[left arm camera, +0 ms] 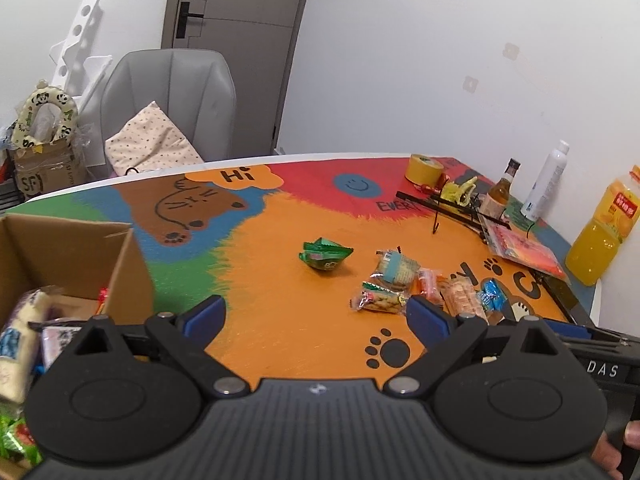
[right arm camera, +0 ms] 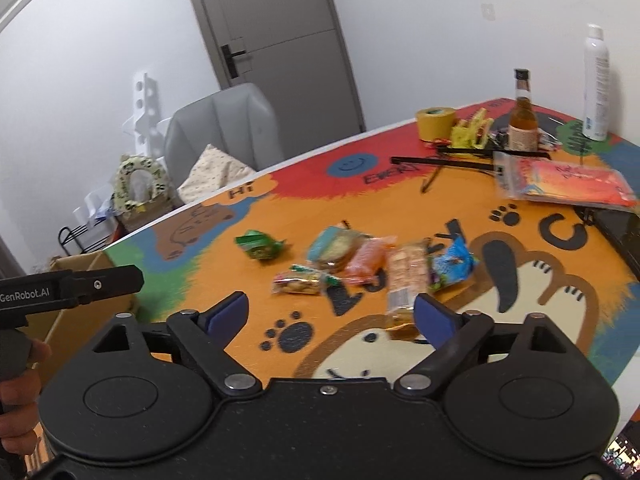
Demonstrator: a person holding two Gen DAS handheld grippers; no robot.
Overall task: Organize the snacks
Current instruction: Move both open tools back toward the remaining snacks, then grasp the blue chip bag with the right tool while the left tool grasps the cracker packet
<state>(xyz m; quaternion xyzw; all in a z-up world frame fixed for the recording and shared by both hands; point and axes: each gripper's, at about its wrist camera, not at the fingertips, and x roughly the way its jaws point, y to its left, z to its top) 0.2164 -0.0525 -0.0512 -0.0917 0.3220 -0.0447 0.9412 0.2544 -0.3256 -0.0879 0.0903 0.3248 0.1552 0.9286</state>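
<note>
Several snack packets lie on the colourful table mat (left arm camera: 304,328): a green packet (left arm camera: 325,255) alone, then a cluster with a cracker pack (left arm camera: 396,270), a peanut pack (left arm camera: 378,300), an orange pack (left arm camera: 426,284), a long biscuit pack (left arm camera: 464,300) and a blue pack (left arm camera: 491,295). A cardboard box (left arm camera: 76,256) at the left holds several snacks. My left gripper (left arm camera: 316,316) is open and empty above the mat. My right gripper (right arm camera: 330,314) is open and empty, just before the cluster; the green packet (right arm camera: 259,245) and biscuit pack (right arm camera: 406,280) lie ahead.
At the table's far right stand a tape roll (left arm camera: 424,169), a brown bottle (left arm camera: 499,196), a white spray can (left arm camera: 546,180), a juice bottle (left arm camera: 604,228), a black rack (left arm camera: 452,204) and a red flat bag (left arm camera: 524,252). A grey chair (left arm camera: 172,96) stands behind the table.
</note>
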